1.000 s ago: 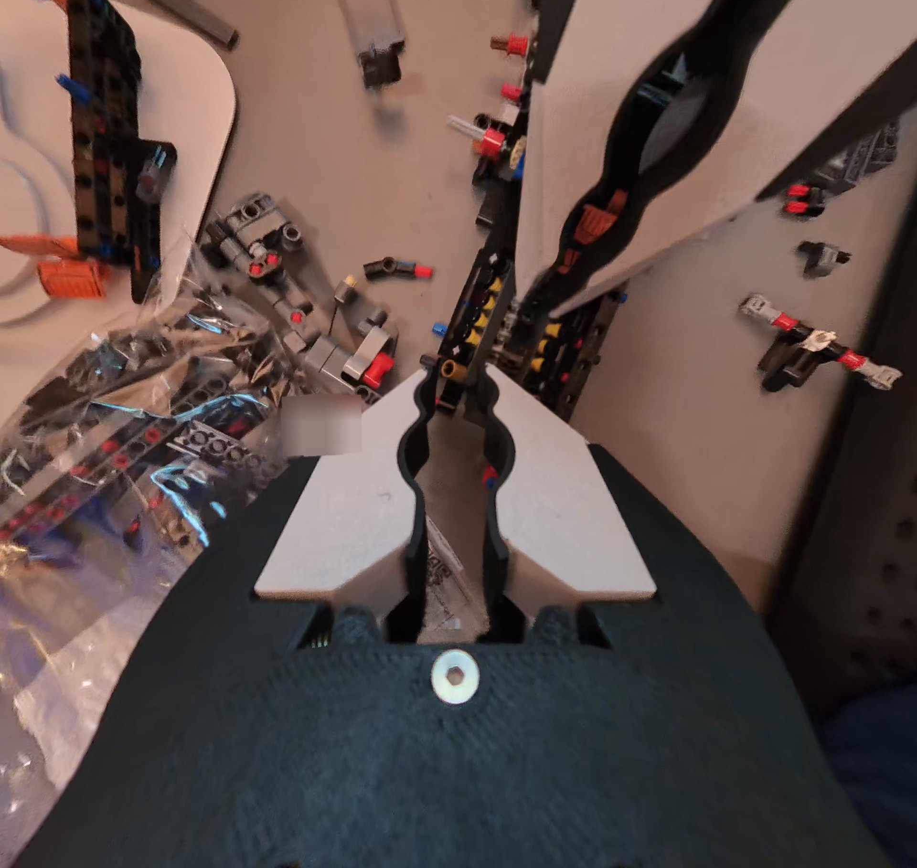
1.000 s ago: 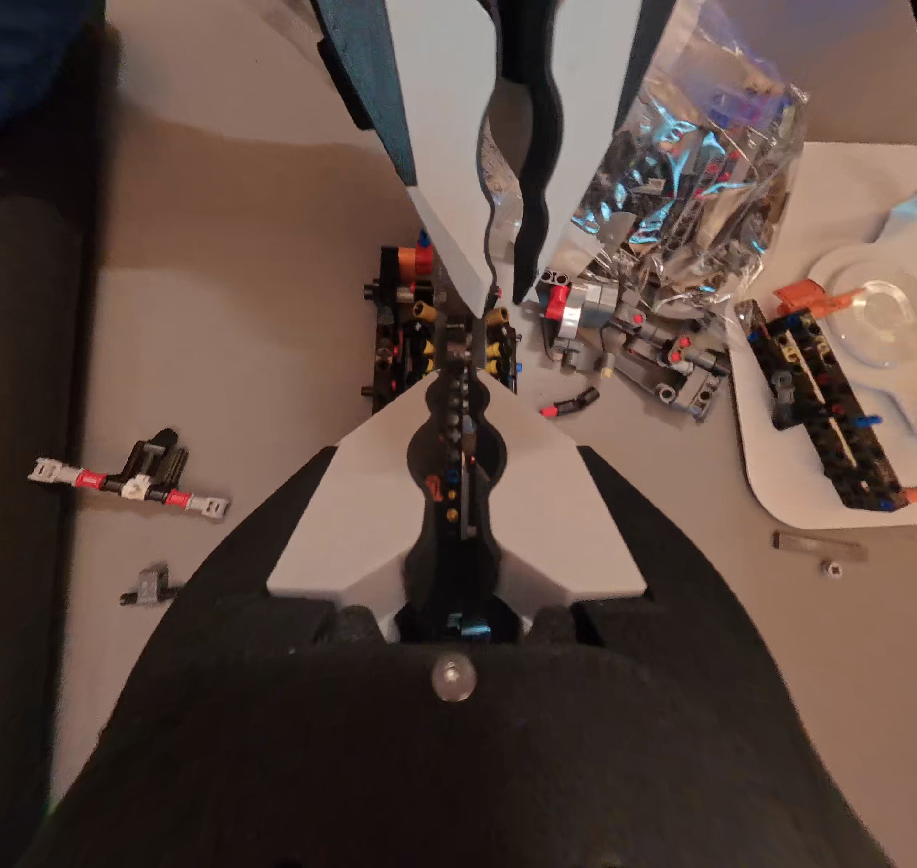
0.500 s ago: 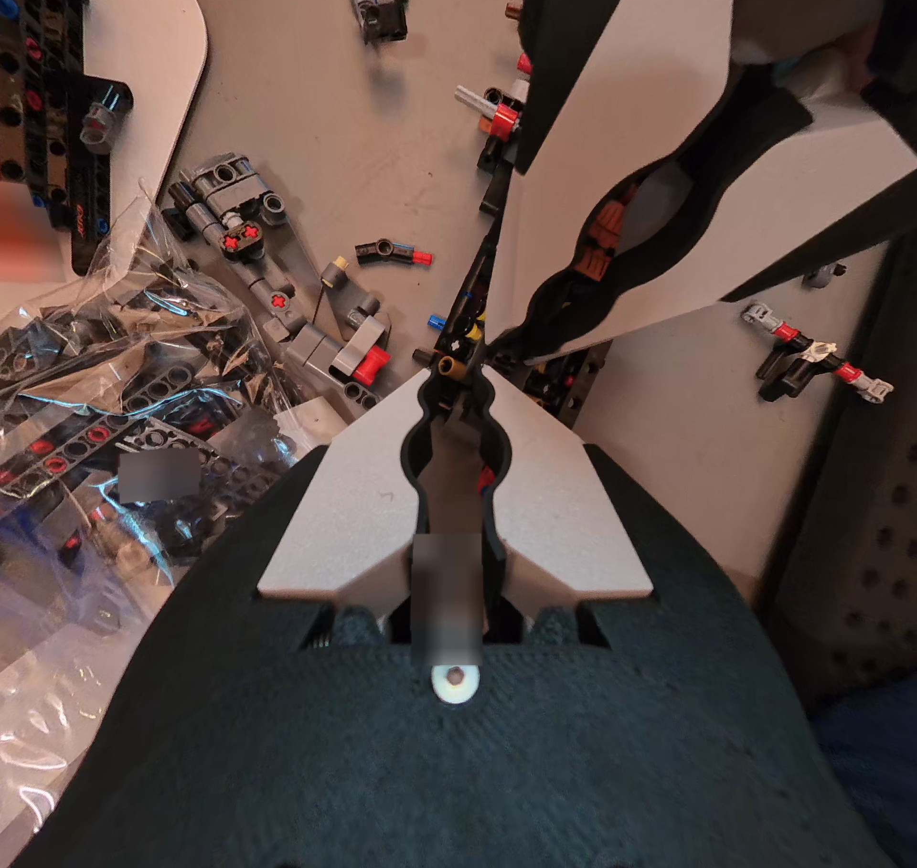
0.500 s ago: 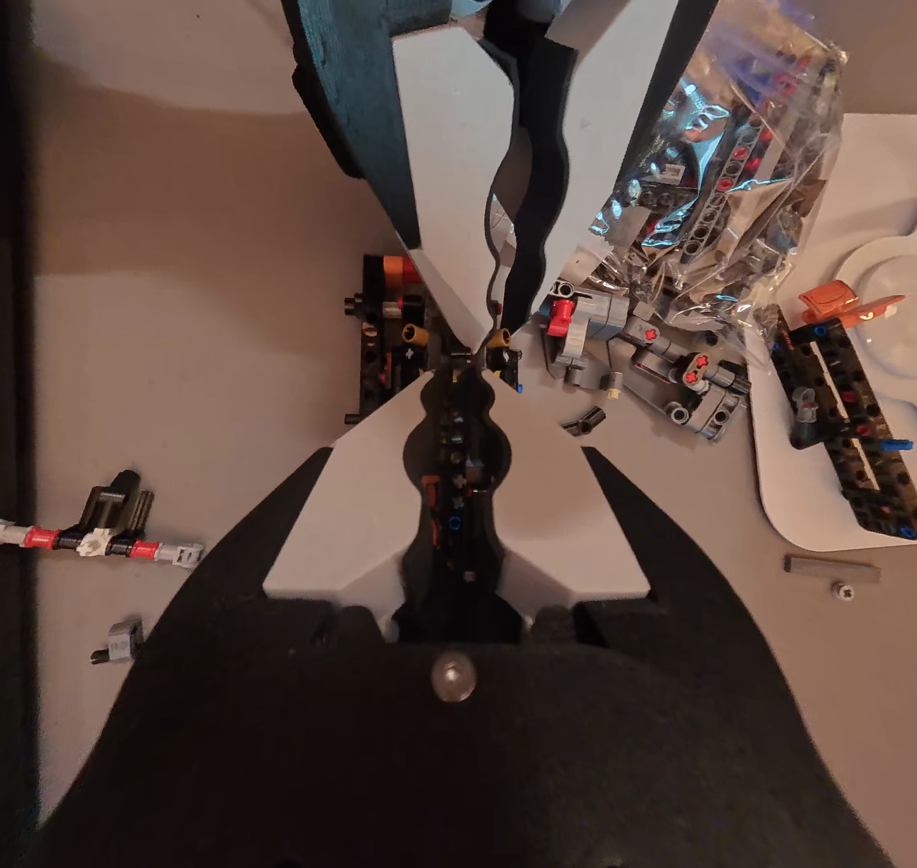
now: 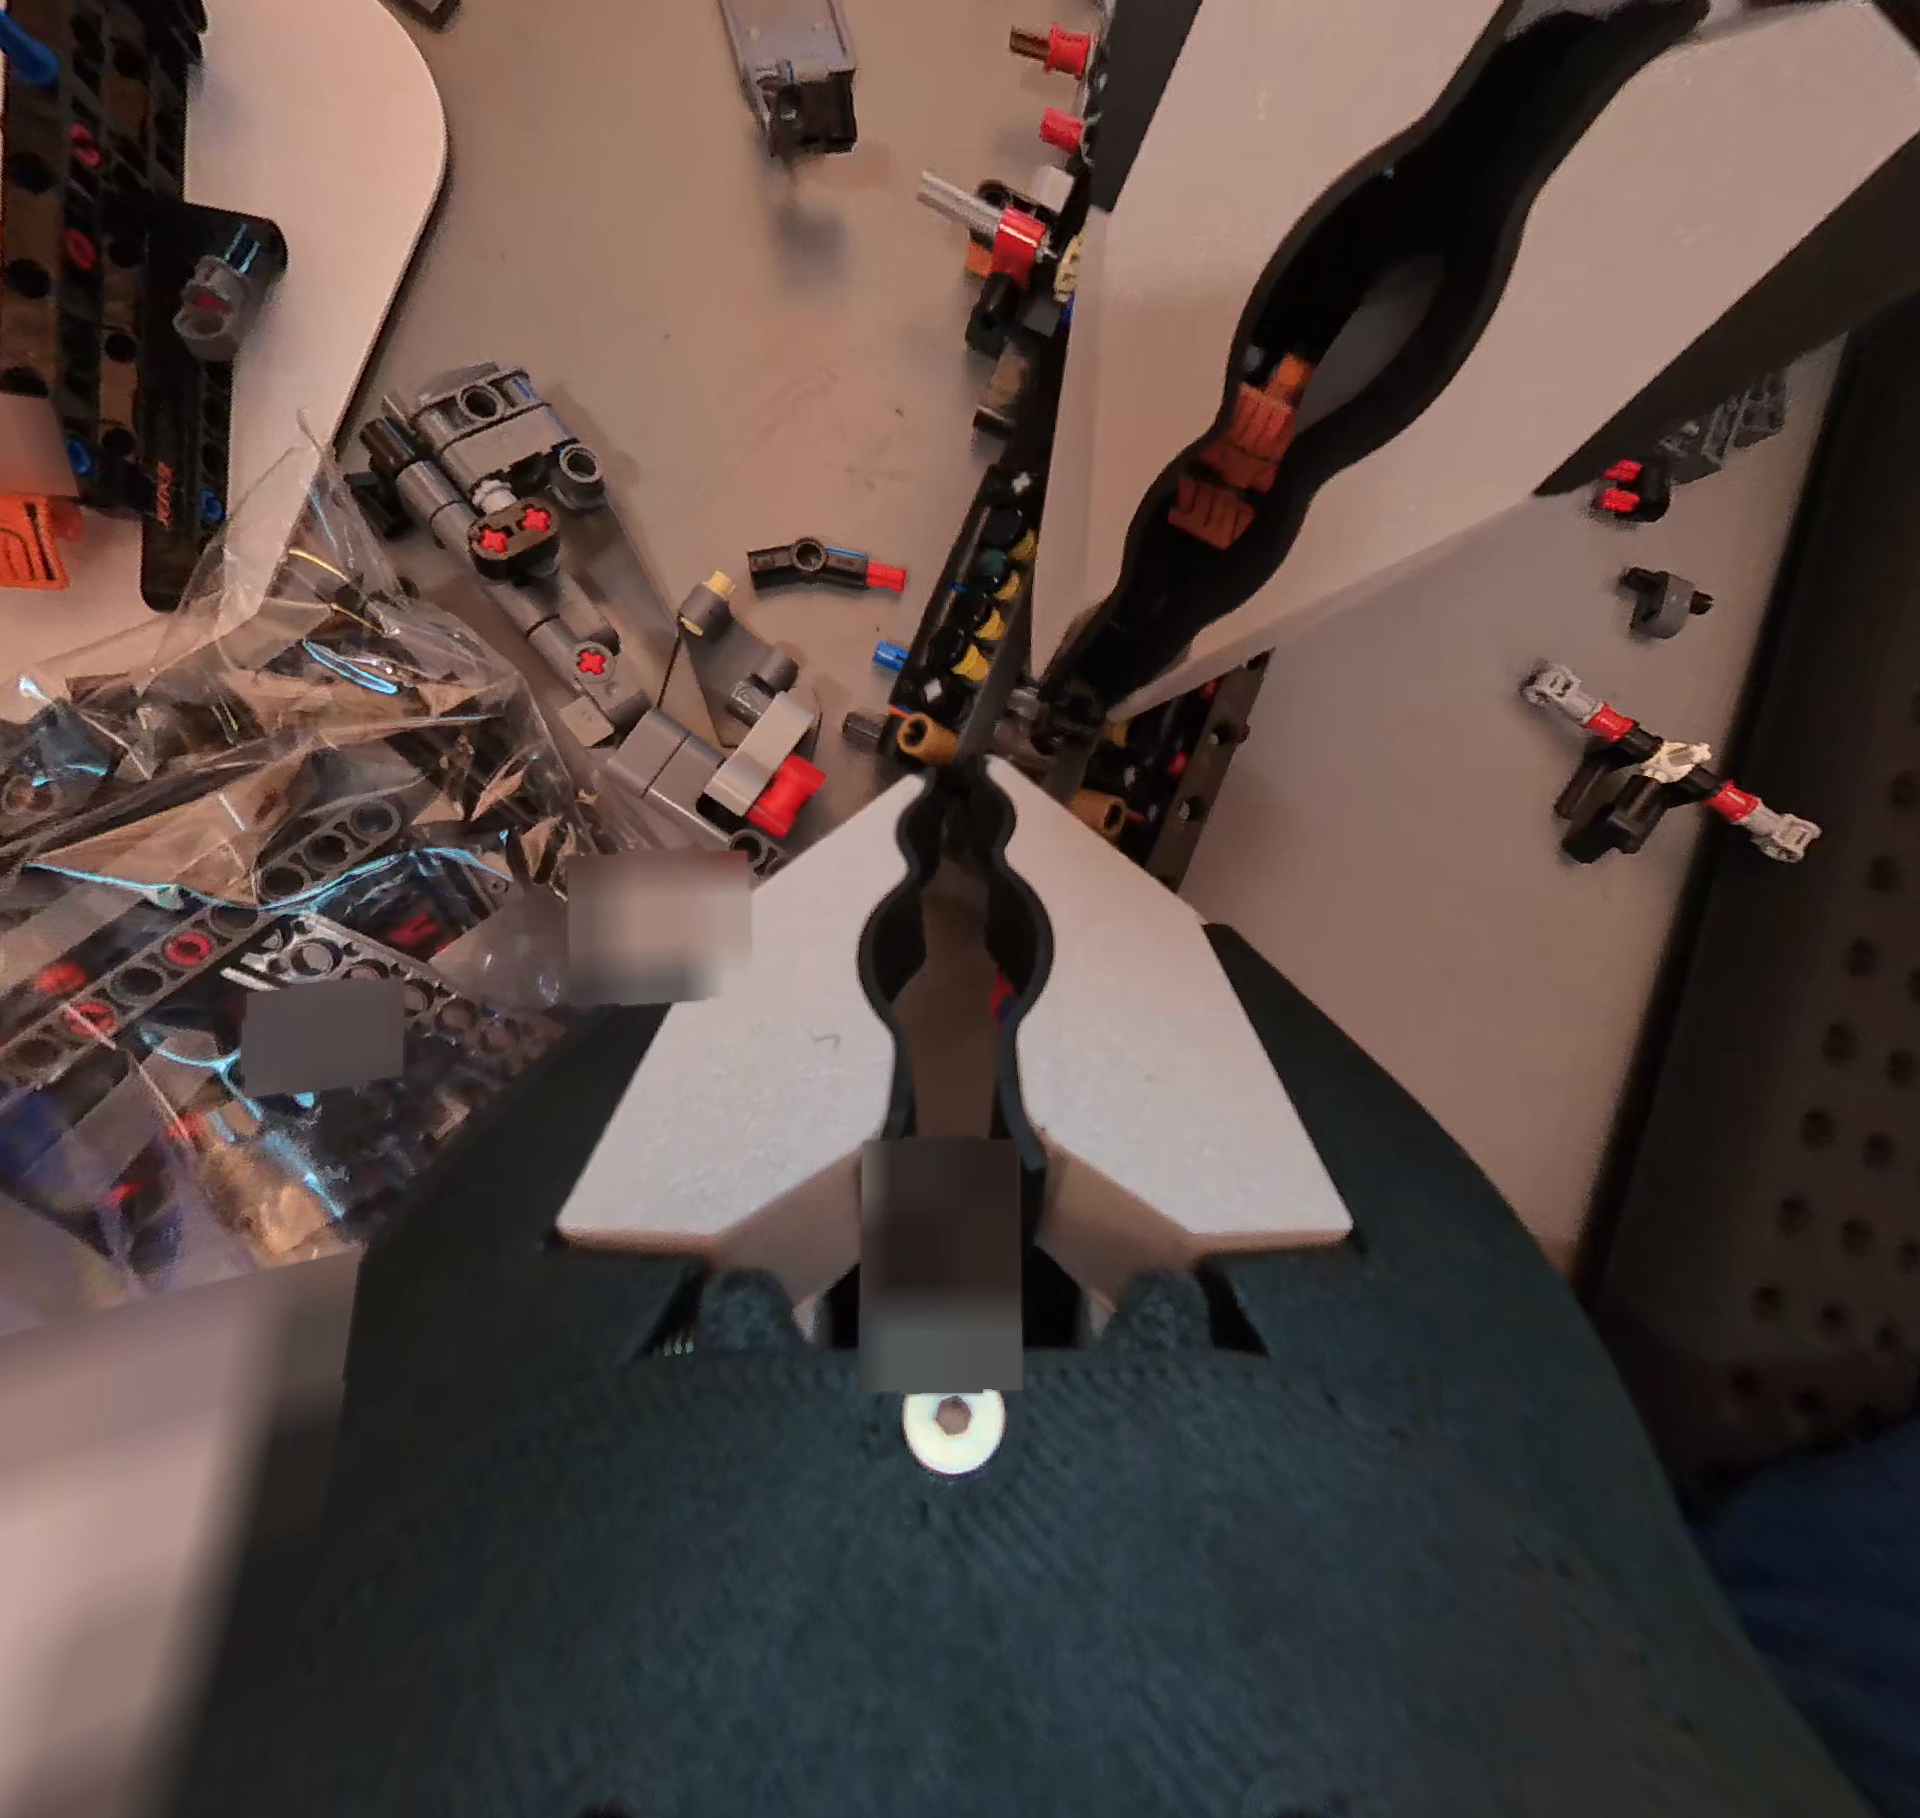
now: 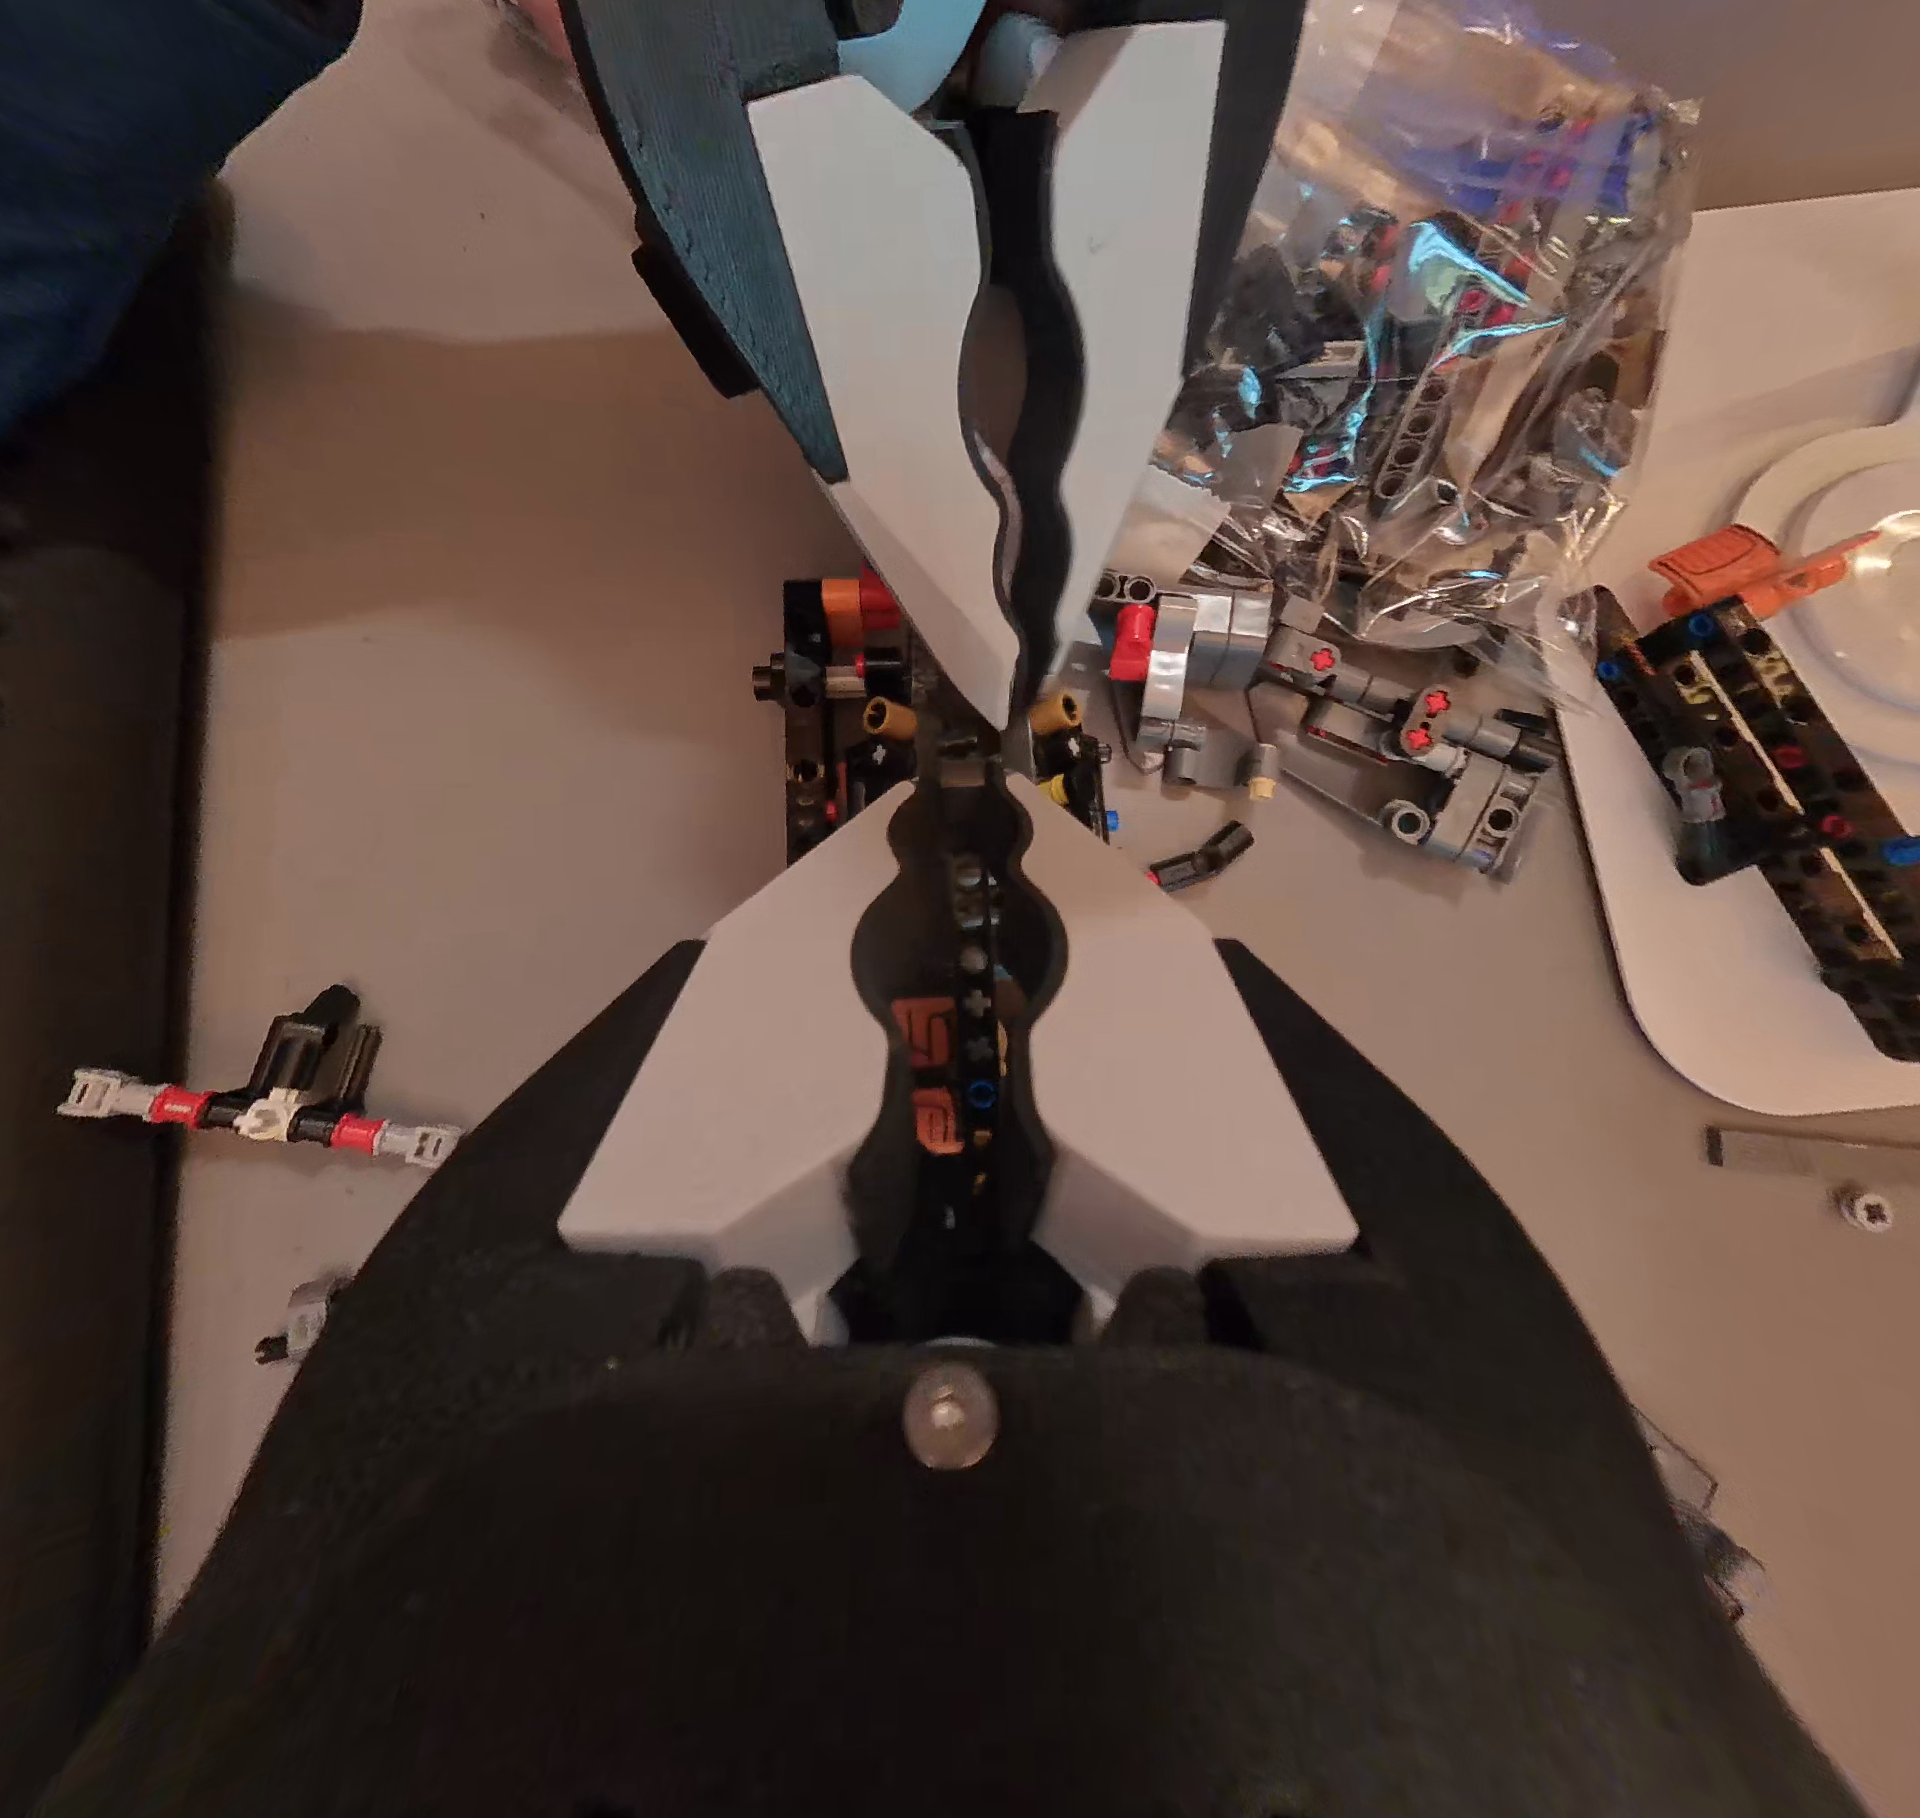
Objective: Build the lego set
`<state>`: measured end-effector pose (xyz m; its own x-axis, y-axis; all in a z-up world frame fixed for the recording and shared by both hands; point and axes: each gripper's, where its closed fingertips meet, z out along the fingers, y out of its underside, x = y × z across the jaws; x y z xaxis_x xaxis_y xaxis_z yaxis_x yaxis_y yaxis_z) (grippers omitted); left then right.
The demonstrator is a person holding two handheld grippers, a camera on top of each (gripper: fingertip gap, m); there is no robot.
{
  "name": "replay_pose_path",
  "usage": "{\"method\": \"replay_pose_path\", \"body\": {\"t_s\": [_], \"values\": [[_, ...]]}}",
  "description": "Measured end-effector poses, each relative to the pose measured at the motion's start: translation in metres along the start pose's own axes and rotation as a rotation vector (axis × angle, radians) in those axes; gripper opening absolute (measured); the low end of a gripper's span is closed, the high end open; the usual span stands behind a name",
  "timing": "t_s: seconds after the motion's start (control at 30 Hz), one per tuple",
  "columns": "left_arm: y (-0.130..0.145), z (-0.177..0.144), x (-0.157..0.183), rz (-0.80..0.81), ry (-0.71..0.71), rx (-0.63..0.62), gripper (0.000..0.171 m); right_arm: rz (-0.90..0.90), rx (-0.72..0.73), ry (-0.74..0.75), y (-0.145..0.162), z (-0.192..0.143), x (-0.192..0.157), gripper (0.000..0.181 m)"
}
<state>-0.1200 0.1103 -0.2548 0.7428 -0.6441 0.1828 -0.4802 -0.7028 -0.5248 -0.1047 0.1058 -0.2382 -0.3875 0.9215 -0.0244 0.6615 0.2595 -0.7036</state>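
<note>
A thin black beam with orange markings point(image 6: 971, 947) stands on edge between the fingers of my right gripper point(image 6: 961, 781), which is shut on it. In the left wrist view the beam's orange marks point(image 5: 1236, 459) show inside that gripper point(image 5: 1049, 698). My left gripper point(image 5: 951, 786) is pinched shut on the beam's far end; it enters the right wrist view from above point(image 6: 1018, 714). The tips of both grippers nearly meet. Under them a black frame with tan and yellow pins point(image 6: 821, 719) lies on the table point(image 5: 977, 605).
A clear bag of parts point(image 5: 260, 833) point(image 6: 1455, 314) and a grey assembly point(image 5: 499, 480) point(image 6: 1403, 729) lie close by. A white tray point(image 6: 1714, 989) holds a long black frame point(image 6: 1766, 812). An axle piece point(image 6: 260, 1114) lies near a dark perforated edge point(image 5: 1818, 937). Both grippers' tips are close together, under 4 cm apart.
Both grippers stay shut on the beam with their tips together. They have shifted slightly over the black frame, and the right gripper has tilted a little.
</note>
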Motion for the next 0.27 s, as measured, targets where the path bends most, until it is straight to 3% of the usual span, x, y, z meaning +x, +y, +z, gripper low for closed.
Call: {"method": "replay_pose_path", "body": {"t_s": [0.27], "values": [[0.0, 0.0044, 0.0028, 0.024, -0.005, -0.028, 0.0, -0.03, 0.005, -0.014, 0.0041, -0.0029, -0.0029, 0.005]]}}
